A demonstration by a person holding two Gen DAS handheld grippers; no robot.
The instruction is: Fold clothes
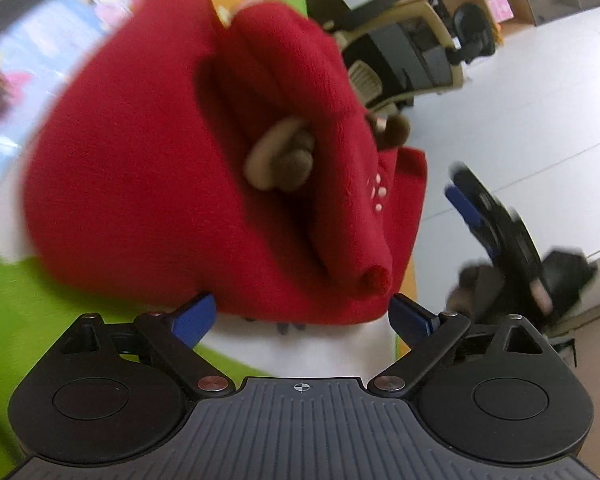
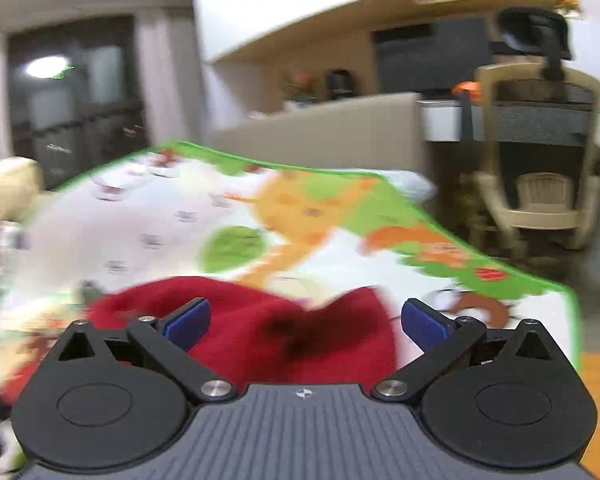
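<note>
- Tools: left tool (image 1: 302, 314) stands with its blue pads wide apart, clamped on nothing; the red garment (image 1: 188, 168) lies just beyond the pads. Right tool (image 2: 305, 320) is likewise spread, with red cloth between and beyond its pads but not pinched.
- Garment: red knit piece, bunched and part-rolled, with a brown toggle fastening (image 1: 284, 156) on top and small pale dots near one edge. It rests on a cartoon-printed mat (image 2: 260, 208) with a green border. Both views are blurred.
- Step in hand, by judgement: neither tool grips, so this reads as a gap between folds, with the folding not finished.
- Next move calls for: choosing an edge or corner, closing each tool on single cloth layers clear of the toggle, then spreading the piece flat.
- Beyond: beige chair (image 2: 540, 200) and shelving stand well apart from the mat.
</note>
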